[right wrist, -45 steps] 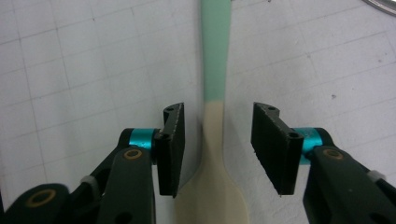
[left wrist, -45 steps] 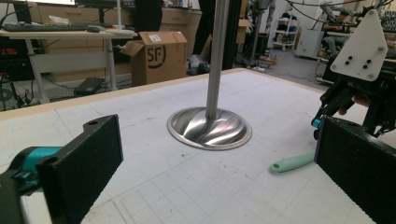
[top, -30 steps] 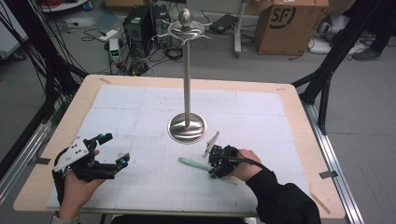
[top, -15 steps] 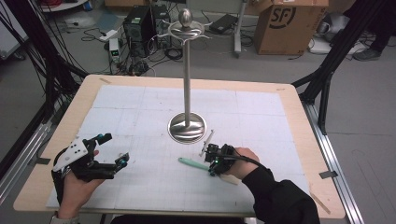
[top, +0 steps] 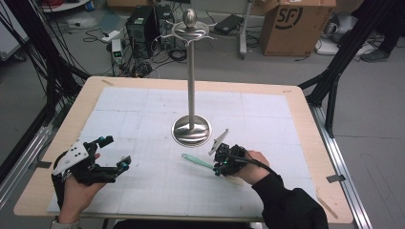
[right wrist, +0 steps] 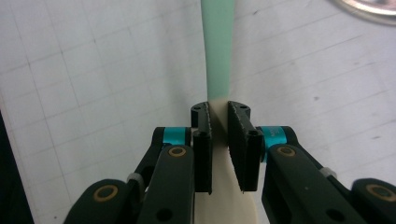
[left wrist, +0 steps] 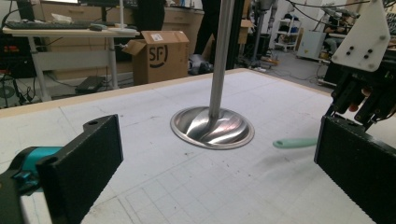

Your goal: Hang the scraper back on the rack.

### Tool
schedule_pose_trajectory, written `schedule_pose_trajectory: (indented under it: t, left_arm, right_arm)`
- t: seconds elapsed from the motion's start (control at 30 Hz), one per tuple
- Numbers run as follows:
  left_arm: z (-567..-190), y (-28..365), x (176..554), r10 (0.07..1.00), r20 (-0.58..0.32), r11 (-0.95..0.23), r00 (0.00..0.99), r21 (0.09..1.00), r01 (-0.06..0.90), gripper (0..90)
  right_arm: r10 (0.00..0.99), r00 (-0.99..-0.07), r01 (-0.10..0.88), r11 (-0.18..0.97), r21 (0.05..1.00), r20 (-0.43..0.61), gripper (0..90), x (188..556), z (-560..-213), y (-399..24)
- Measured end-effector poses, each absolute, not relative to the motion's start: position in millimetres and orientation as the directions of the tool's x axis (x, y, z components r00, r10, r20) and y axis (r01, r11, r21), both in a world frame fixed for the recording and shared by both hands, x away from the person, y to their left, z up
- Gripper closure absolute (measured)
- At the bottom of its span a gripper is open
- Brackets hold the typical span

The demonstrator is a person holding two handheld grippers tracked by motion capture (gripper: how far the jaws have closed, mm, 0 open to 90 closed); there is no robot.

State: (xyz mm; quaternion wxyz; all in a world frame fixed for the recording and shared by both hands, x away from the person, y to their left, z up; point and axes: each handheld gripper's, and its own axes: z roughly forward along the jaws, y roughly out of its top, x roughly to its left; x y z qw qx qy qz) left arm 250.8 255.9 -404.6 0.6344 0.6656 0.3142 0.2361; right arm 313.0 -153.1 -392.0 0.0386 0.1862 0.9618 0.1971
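Note:
A utensil with a mint-green handle (top: 196,161) (right wrist: 217,46) and a cream blade lies on the white grid mat, just in front of the steel stand's round base (top: 191,130) (left wrist: 212,128). My right gripper (top: 220,162) (right wrist: 219,109) has just closed its jaws, and they are shut on the utensil where green meets cream. The handle's tip (left wrist: 295,143) points toward my left side. At the front left my left gripper (top: 117,151) (left wrist: 214,154) hovers open with nothing between its jaws, facing the stand. The stand's pole (top: 191,81) rises to a ring of hooks.
The mat covers a wooden table (top: 305,124) with raised edges. Beyond the far edge on the floor are a cardboard box (top: 291,24), a computer tower (top: 143,24) and loose cables. Black frame legs (top: 334,81) flank the table on both sides.
The right gripper's jaws have closed onto the utensil and the hand has shifted slightly. The left gripper has stayed put.

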Motion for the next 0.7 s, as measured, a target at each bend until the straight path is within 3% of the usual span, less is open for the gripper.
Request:
schedule_pose_trajectory:
  t: [0.3, 0.7]
  left_arm:
    - [-404, 255, 250, 0.718, -0.079, 0.002, 0.692, 0.994, 0.112, 1.8]
    - [-404, 256, 250, 0.718, -0.078, 0.005, 0.691, 0.994, 0.107, 1.7]
  right_arm:
    - [0.423, -0.905, 0.371, 0.746, 0.553, 0.037, 80.4, 315, -382, -178]
    - [0.451, -0.892, 0.34, 0.609, 0.716, 0.04, 80.3, 315, -372, -197]
